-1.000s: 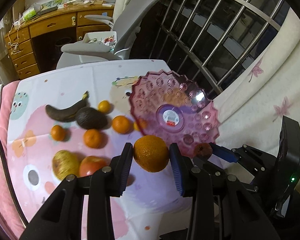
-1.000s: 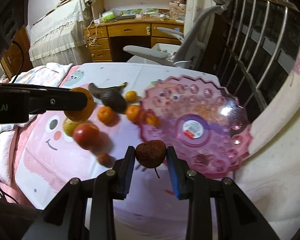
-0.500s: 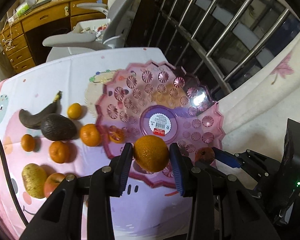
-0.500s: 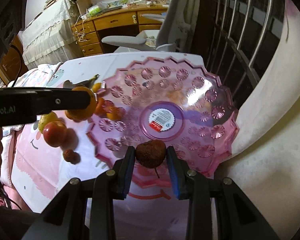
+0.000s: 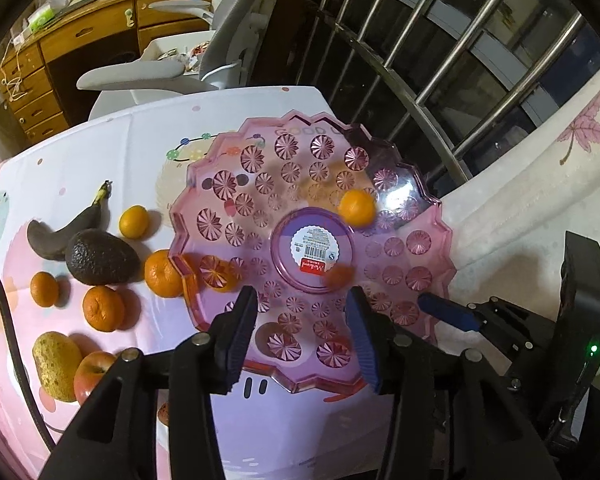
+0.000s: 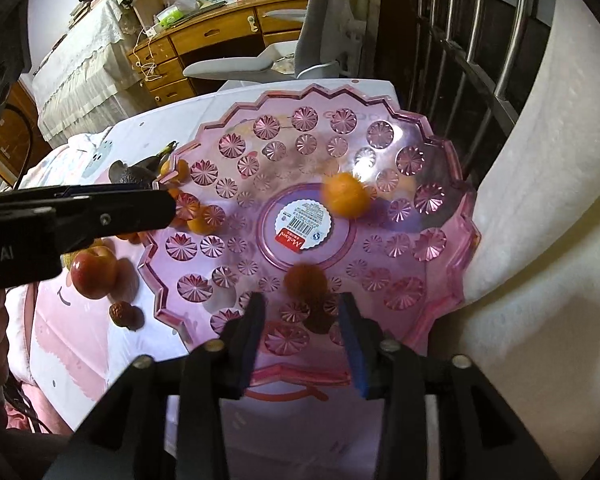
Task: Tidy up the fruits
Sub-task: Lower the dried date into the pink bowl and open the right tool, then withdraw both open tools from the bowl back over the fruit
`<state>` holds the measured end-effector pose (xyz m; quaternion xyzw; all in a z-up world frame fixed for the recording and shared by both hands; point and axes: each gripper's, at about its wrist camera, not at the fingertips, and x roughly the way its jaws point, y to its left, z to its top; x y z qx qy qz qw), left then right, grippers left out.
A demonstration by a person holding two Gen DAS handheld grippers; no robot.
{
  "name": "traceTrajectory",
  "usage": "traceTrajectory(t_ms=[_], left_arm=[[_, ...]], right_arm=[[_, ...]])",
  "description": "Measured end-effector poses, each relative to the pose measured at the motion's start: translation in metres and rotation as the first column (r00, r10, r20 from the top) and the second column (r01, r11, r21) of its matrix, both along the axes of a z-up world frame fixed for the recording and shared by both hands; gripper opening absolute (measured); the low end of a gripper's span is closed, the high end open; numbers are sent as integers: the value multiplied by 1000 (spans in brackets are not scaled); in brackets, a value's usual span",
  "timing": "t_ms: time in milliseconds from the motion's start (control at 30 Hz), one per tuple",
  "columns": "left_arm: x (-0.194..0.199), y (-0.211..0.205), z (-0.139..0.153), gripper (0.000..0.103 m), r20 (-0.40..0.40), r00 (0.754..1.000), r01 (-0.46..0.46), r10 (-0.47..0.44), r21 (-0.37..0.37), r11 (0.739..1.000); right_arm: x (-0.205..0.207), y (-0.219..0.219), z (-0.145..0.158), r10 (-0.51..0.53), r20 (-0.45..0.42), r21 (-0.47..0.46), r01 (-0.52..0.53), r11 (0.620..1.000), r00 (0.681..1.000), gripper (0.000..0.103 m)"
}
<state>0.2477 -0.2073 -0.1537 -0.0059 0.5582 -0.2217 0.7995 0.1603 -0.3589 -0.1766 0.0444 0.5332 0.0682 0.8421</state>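
Observation:
A pink plastic fruit plate (image 5: pixel 396 184) lies on the table; it also shows in the right wrist view (image 6: pixel 440 152). An orange (image 5: pixel 356 207) lies blurred in the plate, also in the right wrist view (image 6: pixel 346 194). A small brown-red fruit (image 6: pixel 305 280) is blurred in the plate just beyond my right gripper (image 6: pixel 302 322), which is open and empty. The same fruit shows in the left wrist view (image 5: pixel 339 276). My left gripper (image 5: pixel 302 330) is open and empty over the plate's near rim.
Left of the plate lie a dark banana (image 5: pixel 68 226), an avocado (image 5: pixel 100 258), several small oranges (image 5: pixel 102 308), a yellow pear (image 5: pixel 56 364) and a red apple (image 5: pixel 94 374). A small brown fruit (image 6: pixel 124 314) lies on the cloth. A window grille and an office chair (image 5: pixel 228 40) stand behind.
Both grippers have opened over the plate. The orange has left my left gripper and the small brown-red fruit has left my right gripper; both are now in the plate.

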Motion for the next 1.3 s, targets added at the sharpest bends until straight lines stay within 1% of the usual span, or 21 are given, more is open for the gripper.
traceTrajectory(t_ms=[100,300,467,767,833,867,900,1100,1233,1300], left_arm=[[-2,6,2,48,4,1000,-10,10,-1,1000],[-9,22,4,48,3,999,-36,36,5,999],[-17,40,4,48,-3,998,-59,59,7,998],[-42,82,1,48,-15,996,-91,91,8,996],[-49,95,2,48,-14,995,-96,96,7,995],[-52,101,3,48,-14,995,-97,97,5,995],[-56,110,3,48,-11,995,-97,97,4,995],[-73,149,8,48,-2,996,-84,84,2,996],[-82,174,11,48,10,999,-46,46,9,999],[-87,188,14,48,17,1000,-13,12,13,1000]], right_arm=[[-1,2,1,-2,-2,5,2,1000,1000,54],[-3,8,3,-5,-16,18,6,1000,1000,59],[-6,15,5,-9,-20,12,9,1000,1000,60],[-20,40,15,-28,-12,-4,28,1000,1000,61],[-24,48,17,-30,-7,-4,30,1000,1000,62],[-27,53,19,-30,-3,-3,30,1000,1000,65],[-29,56,20,-33,0,-5,33,999,999,68],[-46,90,27,-64,16,-22,64,998,998,69],[-57,112,30,-106,23,-26,107,994,994,69],[-63,122,30,-134,23,-23,135,991,991,70]])
